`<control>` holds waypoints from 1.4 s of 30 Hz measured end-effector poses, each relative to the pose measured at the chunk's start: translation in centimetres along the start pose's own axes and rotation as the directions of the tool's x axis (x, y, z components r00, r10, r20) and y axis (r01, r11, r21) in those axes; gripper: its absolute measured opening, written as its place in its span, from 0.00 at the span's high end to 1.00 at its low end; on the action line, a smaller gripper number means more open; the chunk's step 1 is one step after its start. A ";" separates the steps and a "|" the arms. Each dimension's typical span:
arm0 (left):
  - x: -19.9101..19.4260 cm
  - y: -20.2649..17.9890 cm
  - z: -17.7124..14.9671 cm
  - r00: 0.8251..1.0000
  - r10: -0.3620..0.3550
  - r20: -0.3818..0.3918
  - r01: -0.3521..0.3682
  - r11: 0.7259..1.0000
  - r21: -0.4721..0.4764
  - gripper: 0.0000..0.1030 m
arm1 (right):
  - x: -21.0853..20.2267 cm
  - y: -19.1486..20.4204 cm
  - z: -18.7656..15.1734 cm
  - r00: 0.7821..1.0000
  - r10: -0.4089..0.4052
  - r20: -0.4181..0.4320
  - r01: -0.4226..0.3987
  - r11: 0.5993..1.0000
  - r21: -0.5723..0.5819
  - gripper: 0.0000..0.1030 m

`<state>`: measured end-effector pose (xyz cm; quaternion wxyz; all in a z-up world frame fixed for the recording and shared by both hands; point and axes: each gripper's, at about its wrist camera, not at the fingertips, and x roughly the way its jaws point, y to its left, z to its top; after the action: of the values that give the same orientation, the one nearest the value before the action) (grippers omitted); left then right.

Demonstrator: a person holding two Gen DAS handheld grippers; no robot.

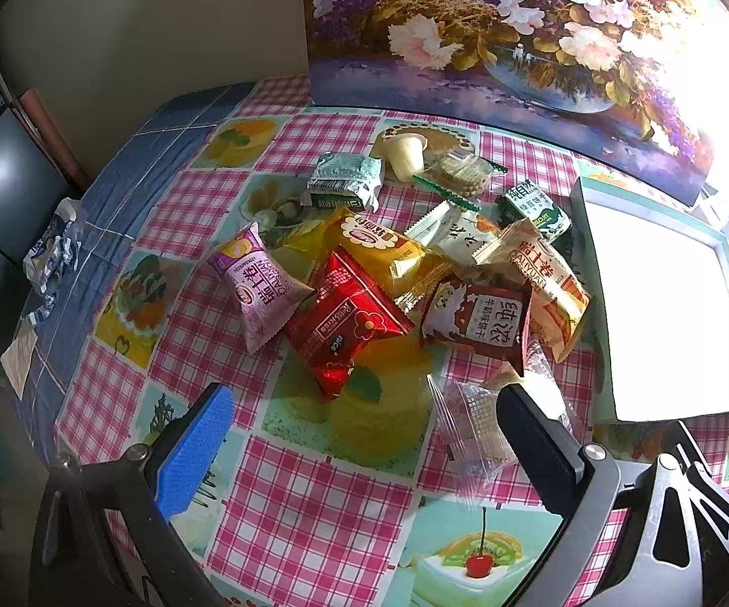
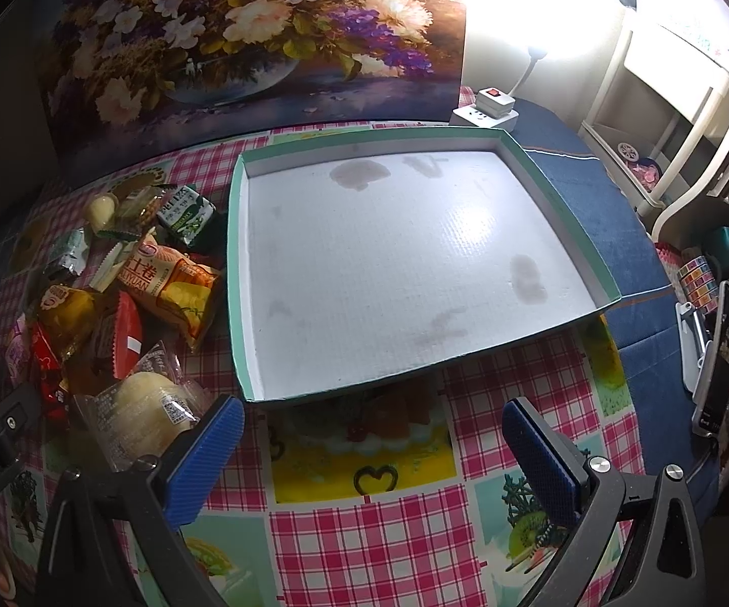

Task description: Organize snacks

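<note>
A heap of snack packets lies on the checked tablecloth: a red packet, a purple roll packet, a yellow packet, a brown-and-white biscuit packet and an orange roll packet. My left gripper hangs open just in front of the heap, and a clear wrapper lies by its right finger. A shallow white tray with a teal rim sits empty to the right of the heap. My right gripper stands open before the tray's near edge. A clear-wrapped pale bun lies beside its left finger.
A large flower painting leans against the wall behind the table. A jelly cup and green packets lie at the heap's far side. A white power strip sits behind the tray. Shelves and clutter stand at the right.
</note>
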<state>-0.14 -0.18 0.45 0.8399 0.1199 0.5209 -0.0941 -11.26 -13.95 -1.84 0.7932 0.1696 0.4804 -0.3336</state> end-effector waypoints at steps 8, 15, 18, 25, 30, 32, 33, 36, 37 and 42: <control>0.0 0.2 0.2 1.000 -0.005 -0.009 0.005 1.000 -0.003 0.00 | 0.1 0.1 0.0 1.000 -0.001 -0.001 0.001 1.000 -0.002 0.00; 0.1 0.3 0.2 1.000 -0.007 -0.014 0.007 1.000 -0.005 0.00 | 0.0 0.1 0.0 1.000 -0.001 -0.001 0.001 1.000 -0.003 0.00; 0.1 0.3 0.2 1.000 -0.007 -0.014 0.007 1.000 -0.006 0.00 | 0.1 0.2 -0.1 1.000 -0.001 -0.002 0.001 1.000 -0.005 0.00; 0.2 0.5 0.3 1.000 -0.006 -0.019 0.006 1.000 -0.012 0.00 | 0.1 0.4 0.0 1.000 0.004 -0.003 -0.005 1.000 -0.014 0.00; 0.6 1.9 0.6 0.999 0.018 -0.031 -0.020 0.998 -0.067 0.00 | 0.2 1.1 0.0 1.000 0.027 -0.008 -0.027 0.999 -0.026 0.00; 0.9 2.8 0.7 0.999 0.035 -0.039 -0.038 0.994 -0.103 0.00 | 0.3 1.9 -0.1 0.999 0.051 -0.009 -0.051 0.998 -0.037 0.00; 1.0 3.3 0.7 0.998 0.042 -0.044 -0.048 0.991 -0.123 0.00 | 0.4 2.3 -0.1 0.998 0.069 -0.013 -0.069 0.997 -0.043 0.00; 1.5 4.8 0.6 0.997 0.044 -0.064 -0.055 0.982 -0.180 0.00 | 0.5 3.7 -0.4 0.994 0.108 -0.023 -0.110 0.991 -0.074 0.00; 1.7 5.2 0.6 0.997 0.039 -0.070 -0.051 0.981 -0.189 0.00 | 0.5 4.3 -0.5 0.993 0.118 -0.025 -0.120 0.989 -0.087 0.00; 3.0 6.3 0.7 0.994 0.023 -0.108 -0.046 0.975 -0.219 0.00 | 1.2 7.1 -1.3 0.979 0.192 -0.062 -0.198 0.973 -0.116 0.00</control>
<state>3.53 5.52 -1.32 0.8211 0.0396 0.5693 -0.0147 -6.78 -8.51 -3.86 0.8186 0.1759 0.5006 -0.2198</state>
